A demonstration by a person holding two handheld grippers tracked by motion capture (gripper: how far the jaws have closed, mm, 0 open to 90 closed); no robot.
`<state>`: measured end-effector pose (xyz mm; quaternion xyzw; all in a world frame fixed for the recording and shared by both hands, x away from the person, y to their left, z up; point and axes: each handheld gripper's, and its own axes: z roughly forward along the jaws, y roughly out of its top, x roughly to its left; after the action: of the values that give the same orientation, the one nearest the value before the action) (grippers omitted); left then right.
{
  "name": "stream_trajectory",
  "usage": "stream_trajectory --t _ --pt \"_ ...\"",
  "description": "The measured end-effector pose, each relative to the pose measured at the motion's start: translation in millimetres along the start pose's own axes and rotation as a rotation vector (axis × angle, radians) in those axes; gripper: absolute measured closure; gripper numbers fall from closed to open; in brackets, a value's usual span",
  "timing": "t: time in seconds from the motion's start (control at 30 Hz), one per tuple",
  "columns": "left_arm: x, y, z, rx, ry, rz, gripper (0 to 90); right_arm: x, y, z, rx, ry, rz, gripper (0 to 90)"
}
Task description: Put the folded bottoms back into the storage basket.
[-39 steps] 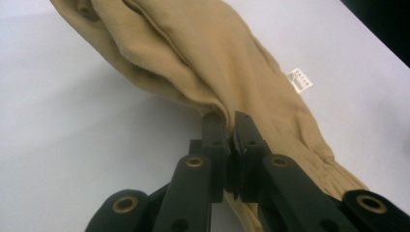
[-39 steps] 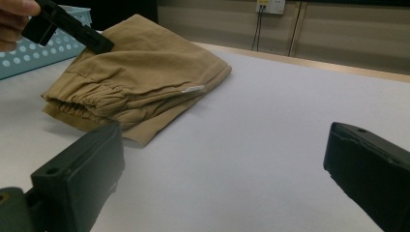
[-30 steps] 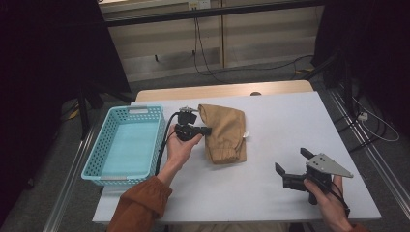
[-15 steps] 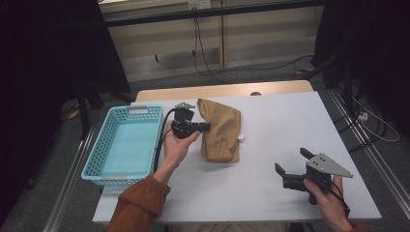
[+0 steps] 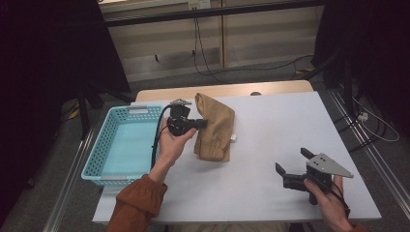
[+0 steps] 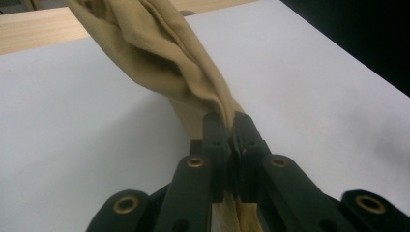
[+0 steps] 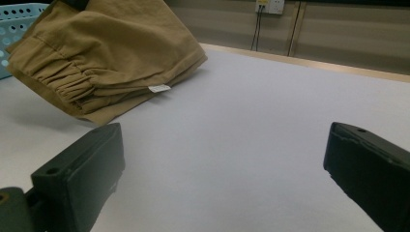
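Spreading across most of the high view, the white counter (image 5: 270, 145) carries a light-blue perforated basket (image 5: 121, 145) at its left edge and, just beside the basket's right rim, a folded tan pair of trousers (image 5: 215, 128) with an elastic waistband and a small white label (image 7: 159, 88). The garment's near part rests on the counter while one edge is drawn up toward the left gripper (image 5: 193, 123), so the grasp looks made and the lift barely begun; by my reading, what is left is to carry the trousers over the basket wall and let them go inside, since the basket holds nothing yet. From the left gripper view, the left gripper's jaws stand nearly together, pinching a bunched fold of the tan cloth (image 6: 193, 82) between their tips, with more cloth showing below them. The right gripper (image 5: 294, 170) sits near the counter's near-right corner, well apart from the trousers, and its jaws are spread wide with bare counter between them, touching and holding nothing. A person's left hand (image 5: 171, 145), in a rust-coloured sleeve (image 5: 138, 205), bears the gripping tool.
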<state>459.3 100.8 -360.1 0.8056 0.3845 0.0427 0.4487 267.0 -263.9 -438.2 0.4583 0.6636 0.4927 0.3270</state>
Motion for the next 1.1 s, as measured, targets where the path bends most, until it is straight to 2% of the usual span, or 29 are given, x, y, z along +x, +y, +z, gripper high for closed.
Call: stream_trajectory --t 0.23,0.73,0.93,1.0,1.1 --pt "-3.0 4.5 -8.8 -0.012 0.017 0.019 86.4 0.3 -0.2 -0.7 0.001 0.003 0.000 0.7" --pt "-4.4 13.0 -31.4 -0.048 0.012 0.027 86.5 0.7 0.0 1.1 0.003 0.009 -0.004 0.7" --pt "-7.5 17.6 -42.3 -0.058 0.009 0.045 86.5 0.6 0.2 -0.4 0.000 0.006 -0.005 0.7" --pt "-9.8 18.4 -45.7 -0.080 0.027 0.060 86.5 1.3 0.4 -0.3 0.000 0.006 -0.010 0.7" --pt "-13.5 19.8 -47.8 -0.084 0.027 0.073 86.5 1.6 0.7 -0.3 -0.002 0.008 -0.013 0.7"
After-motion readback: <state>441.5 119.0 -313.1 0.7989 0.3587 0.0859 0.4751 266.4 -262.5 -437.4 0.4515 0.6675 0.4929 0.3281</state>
